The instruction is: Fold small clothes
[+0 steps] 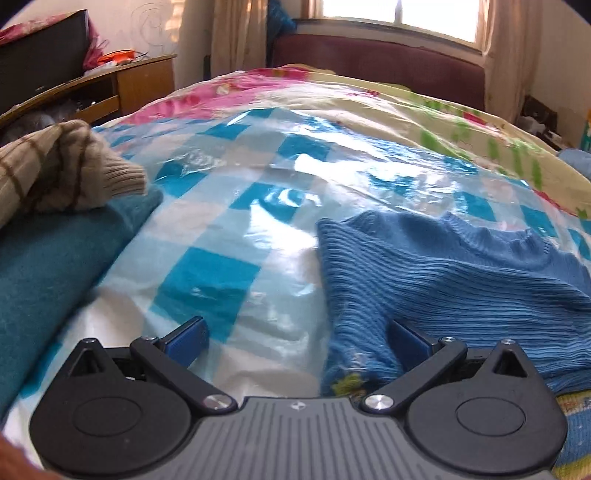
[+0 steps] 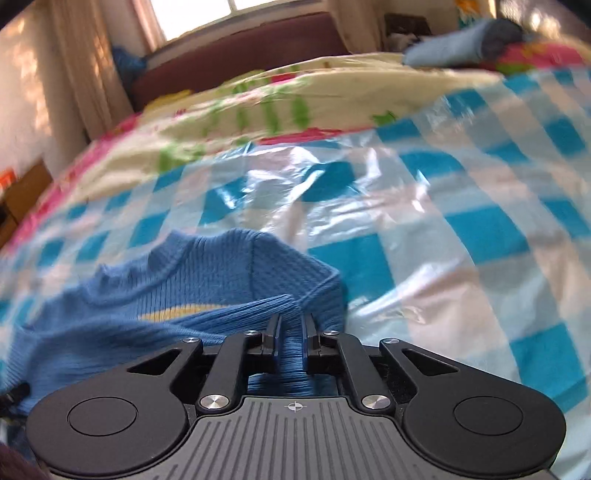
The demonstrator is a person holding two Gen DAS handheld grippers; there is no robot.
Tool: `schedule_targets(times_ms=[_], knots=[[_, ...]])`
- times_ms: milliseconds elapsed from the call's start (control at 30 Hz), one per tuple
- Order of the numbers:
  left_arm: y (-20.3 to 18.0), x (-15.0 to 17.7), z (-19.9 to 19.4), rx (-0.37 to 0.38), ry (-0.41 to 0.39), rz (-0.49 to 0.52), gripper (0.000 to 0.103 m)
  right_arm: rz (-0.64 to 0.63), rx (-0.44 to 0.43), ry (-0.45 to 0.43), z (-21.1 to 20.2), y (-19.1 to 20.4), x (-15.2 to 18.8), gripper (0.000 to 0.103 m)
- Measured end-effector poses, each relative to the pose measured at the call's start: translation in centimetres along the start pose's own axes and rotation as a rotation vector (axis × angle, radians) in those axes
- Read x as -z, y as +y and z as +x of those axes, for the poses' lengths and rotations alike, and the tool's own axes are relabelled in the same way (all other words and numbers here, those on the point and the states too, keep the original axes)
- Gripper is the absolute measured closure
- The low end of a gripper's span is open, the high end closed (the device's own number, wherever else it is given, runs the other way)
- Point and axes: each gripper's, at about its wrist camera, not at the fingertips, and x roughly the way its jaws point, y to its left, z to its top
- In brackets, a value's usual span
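A bed under a glossy blue-checked sheet bears a blue sweater, teal garment and striped knit

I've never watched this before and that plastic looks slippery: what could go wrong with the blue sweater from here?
The right gripper pinches only a narrow ridge of the blue sweater, so the knit might slip free when lifted. The left gripper is open and grips nothing, so one side could sag. The glossy checked plastic sheet may let the sweater slide.

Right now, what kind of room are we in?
Most likely a bedroom. The blue sweater lies on a bed covered by a checked plastic sheet, with a dark red headboard beneath a curtained window and a wooden side table nearby.
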Motion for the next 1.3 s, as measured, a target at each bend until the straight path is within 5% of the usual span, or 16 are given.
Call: schedule_targets(times_ms=[133,167,267,467,700,1133,1300], knots=[[0.0,0.1,-0.7,-0.024,0.001,0.020,0.000,0.007,0.021,0.008,-1.1,-0.3,-0.6,0.091],[0.1,0.1,-1.3,-0.035,-0.007,0.034,0.000,0.010,0.007,0.002,-1.9,-0.3,-0.5,0.084],[1.0,0.5,-3.6,-0.039,-0.011,0.075,0.000,0.011,-0.071,0.010,-4.8,-0.6,0.3,0.084],[4.1,3.6,-9.9,0.023,0.041,0.152,0.000,0.008,-0.217,0.108,-12.6,-2.0,4.7,0.079],[6.9,7.4,-15.3,0.065,0.143,0.202,0.000,-0.044,-0.238,0.229,-18.9,-3.0,10.0,0.074],[5.8,9.7,-17.7,0.140,0.224,0.273,0.000,0.038,-0.258,0.329,-19.5,-5.2,14.0,0.068],[5.4,9.9,-18.1,0.190,0.243,0.266,0.015,0.044,-0.268,0.330,-19.9,-5.4,14.3,0.067]])
